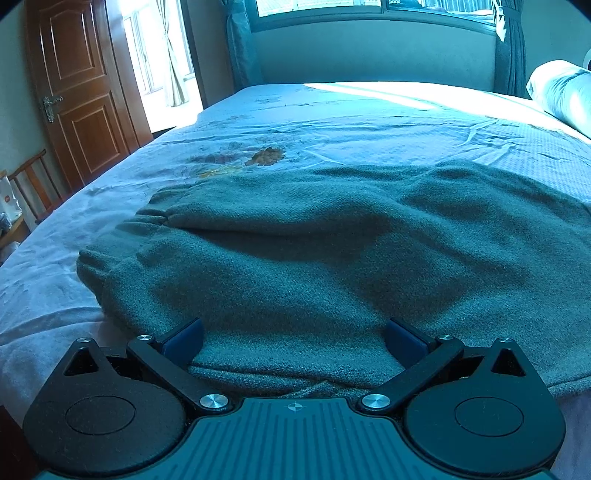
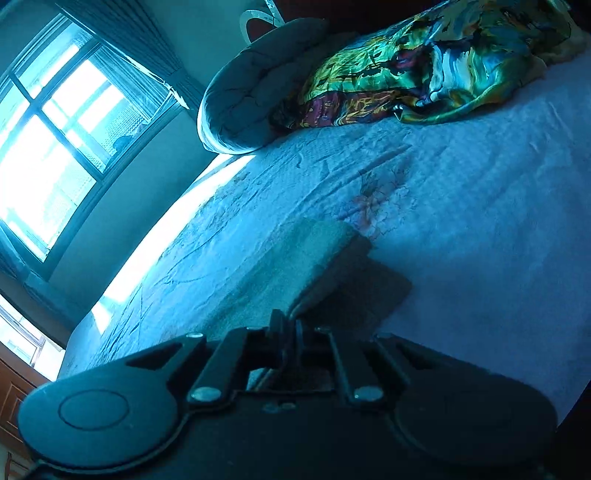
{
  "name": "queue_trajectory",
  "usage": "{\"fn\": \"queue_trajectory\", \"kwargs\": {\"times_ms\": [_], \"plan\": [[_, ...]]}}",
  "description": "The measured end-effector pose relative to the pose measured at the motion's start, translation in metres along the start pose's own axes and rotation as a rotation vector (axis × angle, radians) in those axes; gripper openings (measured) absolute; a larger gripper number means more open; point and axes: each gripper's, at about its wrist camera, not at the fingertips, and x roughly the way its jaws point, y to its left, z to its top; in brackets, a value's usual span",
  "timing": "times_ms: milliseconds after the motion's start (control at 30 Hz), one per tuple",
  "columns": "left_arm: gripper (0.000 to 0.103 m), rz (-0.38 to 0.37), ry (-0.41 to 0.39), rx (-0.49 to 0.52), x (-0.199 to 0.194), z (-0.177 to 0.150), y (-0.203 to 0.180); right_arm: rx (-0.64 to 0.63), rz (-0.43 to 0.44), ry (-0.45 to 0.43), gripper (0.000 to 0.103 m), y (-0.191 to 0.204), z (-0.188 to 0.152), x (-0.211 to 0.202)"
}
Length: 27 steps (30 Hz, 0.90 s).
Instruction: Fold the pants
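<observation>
Left wrist view looks low across a bed covered with a pale blue sheet that carries a faded floral print. Dark grey-green pants lie spread over the near part of the bed, the gathered elastic waistband bunched toward the left. The left gripper sits at the near edge of the fabric with its jaws spread wide, one blue pad on each side and cloth between them, nothing clamped. A brown wooden door stands at the left, a window beyond the bed.

Right wrist view is tilted. The right gripper has its jaws pressed together on a fold of the pants, which rises from the bed up to the jaws. A grey pillow and a bright multicoloured cloth lie at the far end of the bed.
</observation>
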Motion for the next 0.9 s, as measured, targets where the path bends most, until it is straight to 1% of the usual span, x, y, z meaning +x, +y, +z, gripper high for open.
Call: {"fn": "queue_trajectory", "kwargs": {"times_ms": [33,67,133,167,200,267,333,367,400,433,467,500,533,567,600,633,667,767,800,833,867,900], "plan": [[0.103,0.001,-0.001,-0.001,0.0,0.0,0.0,0.046,-0.029,0.023,0.015,-0.01,0.001,0.005],[0.103,0.002,-0.002,-0.001,0.0,0.0,-0.001,0.112,-0.022,0.022,0.009,-0.022,0.001,0.007],[0.103,-0.002,-0.002,0.0,0.0,0.0,0.0,0.23,0.019,-0.01,0.009,-0.042,0.002,0.007],[0.103,-0.004,-0.002,0.0,0.0,0.0,0.0,0.252,0.023,-0.009,0.005,-0.047,0.003,0.009],[0.103,-0.005,-0.003,0.001,0.0,0.0,0.0,0.255,0.02,0.001,0.0,-0.049,0.004,0.01],[0.103,-0.005,-0.004,0.0,0.0,-0.001,0.0,0.215,0.01,-0.018,0.0,-0.044,0.004,0.006],[0.103,-0.005,-0.004,0.0,0.0,-0.001,0.0,0.173,0.026,-0.065,0.0,-0.034,0.002,-0.006],[0.103,-0.005,-0.004,0.001,0.0,-0.001,0.0,0.189,0.019,-0.073,0.0,-0.035,0.0,-0.009],[0.103,-0.005,-0.004,-0.001,0.0,0.0,0.0,0.215,0.002,-0.063,0.0,-0.039,-0.002,-0.007],[0.103,-0.005,-0.005,-0.001,0.0,0.0,0.0,0.241,-0.019,-0.032,0.0,-0.047,-0.003,0.001],[0.103,-0.004,-0.005,-0.001,0.0,0.0,0.0,0.268,-0.01,-0.014,0.0,-0.053,-0.004,0.004],[0.103,-0.005,-0.005,-0.001,0.0,0.0,0.001,0.277,0.002,-0.021,0.0,-0.054,-0.004,0.001],[0.103,-0.007,-0.005,0.001,-0.001,0.0,0.001,0.248,-0.001,-0.039,0.003,-0.05,-0.003,-0.006],[0.103,-0.011,-0.006,0.003,-0.001,0.0,0.002,0.21,-0.041,-0.066,0.018,-0.044,-0.002,-0.013],[0.103,-0.014,-0.007,0.002,-0.001,-0.001,0.002,0.186,-0.071,-0.083,0.03,-0.04,-0.001,-0.018],[0.103,-0.016,-0.008,0.001,-0.001,-0.001,0.002,0.179,-0.07,-0.08,0.034,-0.04,0.0,-0.02],[0.103,-0.014,-0.009,0.001,0.0,-0.001,0.002,0.193,-0.044,-0.061,0.036,-0.043,0.001,-0.018],[0.103,-0.006,-0.013,0.0,0.0,-0.002,0.0,0.223,-0.013,-0.005,0.035,-0.047,0.001,0.0],[0.103,-0.005,-0.012,0.0,-0.001,-0.002,0.0,0.227,-0.01,0.002,0.031,-0.048,0.0,0.006],[0.103,-0.006,-0.012,0.001,-0.001,-0.001,0.0,0.226,-0.012,0.006,0.022,-0.047,0.0,0.01],[0.103,-0.009,-0.011,0.001,-0.001,-0.001,0.0,0.214,-0.014,0.017,0.001,-0.044,0.0,0.014],[0.103,-0.011,-0.01,0.001,-0.001,-0.001,0.001,0.203,-0.001,0.003,0.0,-0.039,0.002,0.013]]}}
